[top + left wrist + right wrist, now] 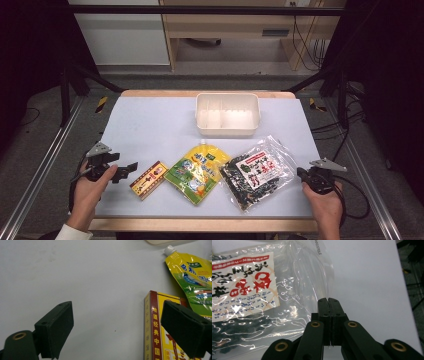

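On the white table sheet lie a yellow and red box point(149, 179), a yellow spouted pouch point(197, 172) and a clear bag of dark dried food point(257, 172) with a red and white label. My left gripper point(129, 171) is open just left of the box. In the left gripper view, the box point(155, 325) lies behind the right jaw of the gripper point(117, 327), with bare sheet between the jaws and the pouch point(195, 272) beyond. My right gripper point(300, 173) is shut at the bag's right edge. In the right gripper view, its tips point(328, 301) meet beside the bag's clear film point(262, 295).
A cream divided tub point(227, 131) stands at the back middle of the table, and its rim point(162, 242) shows at the top of the left gripper view. Metal rails run along both table sides. Bare sheet lies at the left and the back right.
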